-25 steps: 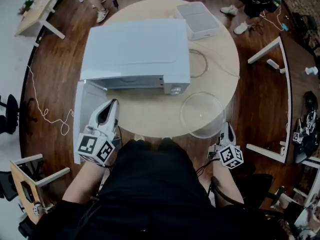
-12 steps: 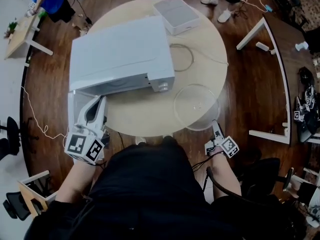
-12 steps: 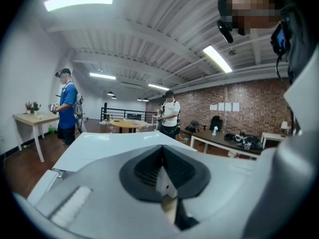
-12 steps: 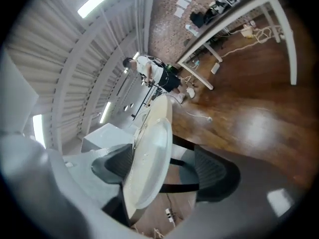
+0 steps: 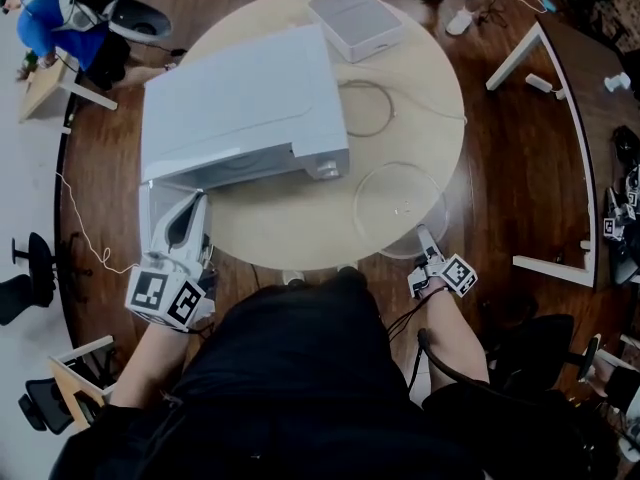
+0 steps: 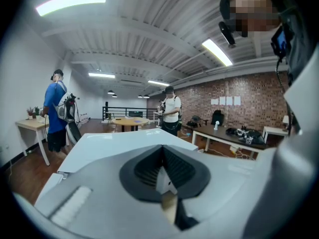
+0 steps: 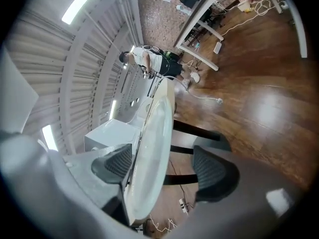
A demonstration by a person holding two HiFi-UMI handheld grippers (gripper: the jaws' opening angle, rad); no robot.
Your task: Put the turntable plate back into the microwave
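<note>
The white microwave (image 5: pixel 245 98) stands on the round table (image 5: pixel 290 228), its door (image 5: pixel 160 218) swung open at the left. My left gripper (image 5: pixel 190 208) is at that door with its jaws shut; whether they pinch the door's edge cannot be told. In the left gripper view this gripper (image 6: pixel 162 151) looks across the microwave's top (image 6: pixel 114 143). The clear glass turntable plate (image 5: pixel 400 203) lies flat, overhanging the table's front edge. My right gripper (image 5: pixel 422 238) is at its near rim and its jaws are opening. The plate's rim (image 7: pixel 152 148) runs between the pads of the right gripper (image 7: pixel 164 166), unpressed.
A white box (image 5: pixel 355 23) sits at the table's back, and a cable loop (image 5: pixel 370 108) lies to the right of the microwave. A desk frame (image 5: pixel 560 118) stands to the right, a person in blue (image 5: pixel 60 23) at the far left, and chairs are around me.
My right gripper has rolled and come in to the plate's near rim. The left gripper has stayed at the open door. The head view has shifted a little.
</note>
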